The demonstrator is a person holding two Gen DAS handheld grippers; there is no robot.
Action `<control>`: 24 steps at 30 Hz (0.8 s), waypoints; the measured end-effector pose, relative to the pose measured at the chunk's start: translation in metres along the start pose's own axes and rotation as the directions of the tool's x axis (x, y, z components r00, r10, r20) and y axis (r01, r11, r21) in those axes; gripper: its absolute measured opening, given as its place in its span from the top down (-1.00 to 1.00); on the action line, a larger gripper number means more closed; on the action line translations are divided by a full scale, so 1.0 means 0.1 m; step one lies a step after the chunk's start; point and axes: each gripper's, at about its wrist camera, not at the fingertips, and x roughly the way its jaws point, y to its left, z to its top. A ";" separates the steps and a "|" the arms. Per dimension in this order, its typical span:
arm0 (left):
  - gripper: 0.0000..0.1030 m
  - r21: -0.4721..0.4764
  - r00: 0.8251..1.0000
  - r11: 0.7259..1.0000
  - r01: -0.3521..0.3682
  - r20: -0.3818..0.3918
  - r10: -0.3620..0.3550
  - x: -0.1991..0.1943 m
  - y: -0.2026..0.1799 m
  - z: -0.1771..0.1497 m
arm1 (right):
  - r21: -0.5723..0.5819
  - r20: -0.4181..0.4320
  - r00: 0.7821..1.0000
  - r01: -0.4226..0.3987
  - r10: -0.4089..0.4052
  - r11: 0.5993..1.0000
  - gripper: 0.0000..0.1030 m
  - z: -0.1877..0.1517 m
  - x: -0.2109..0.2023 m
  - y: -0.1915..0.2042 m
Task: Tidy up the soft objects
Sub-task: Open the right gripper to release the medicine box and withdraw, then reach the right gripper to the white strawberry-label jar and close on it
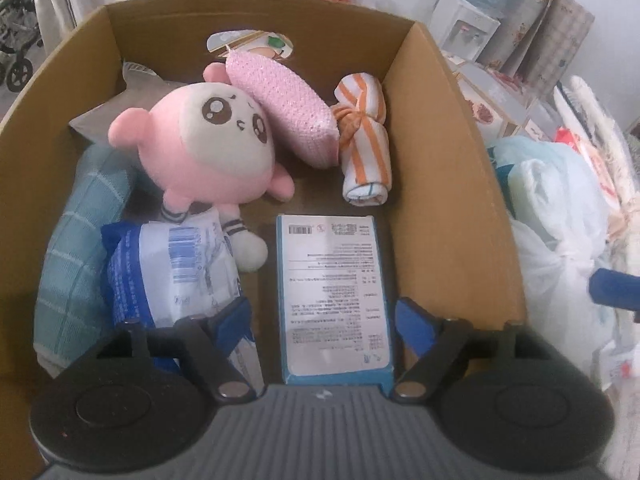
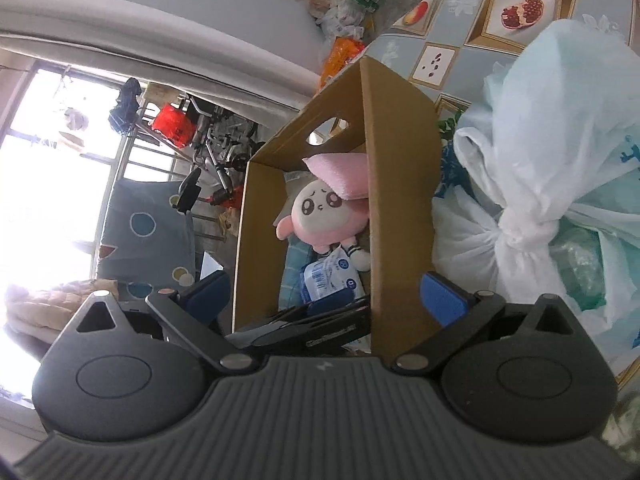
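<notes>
Cardboard forms the open box below us, and the soft things lie inside it. We hold our left tongs over its near end, jaws spread wide; a flat blue-edged carton with printed text lies between the blue pads, which stand apart from its sides. Just left of it sits a blue and white plastic pack, touching the left pad. A teal checked cloth curves along the left wall. A pink and cream plush toy rests in the middle, its striped foot beside the pack. Behind it a pink knitted pad leans against an orange-striped rolled towel near the right wall. A grey cushion sits in the far left corner.

Our right tongs hang outside the box, also spread, gripping nothing, with the box's near corner between them. White tied plastic bags lie to the right on a patterned cloth.
</notes>
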 end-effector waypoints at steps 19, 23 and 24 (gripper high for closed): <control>-0.97 0.363 0.818 0.931 0.036 0.524 -0.236 -1.67 -0.80 -1.16 | -0.202 0.387 0.922 0.086 -0.002 0.976 -0.98 -0.69 -1.76 -0.53; -0.97 0.475 0.774 0.875 0.092 0.519 -0.363 -1.64 -1.16 -1.58 | -0.130 0.529 0.847 0.137 -0.048 0.982 -0.98 -1.06 -2.29 -0.92; -0.97 0.496 0.772 0.863 0.099 0.509 -0.381 -1.60 -1.27 -1.67 | -0.115 0.553 0.831 0.141 -0.054 0.983 -0.98 -1.16 -2.38 -1.02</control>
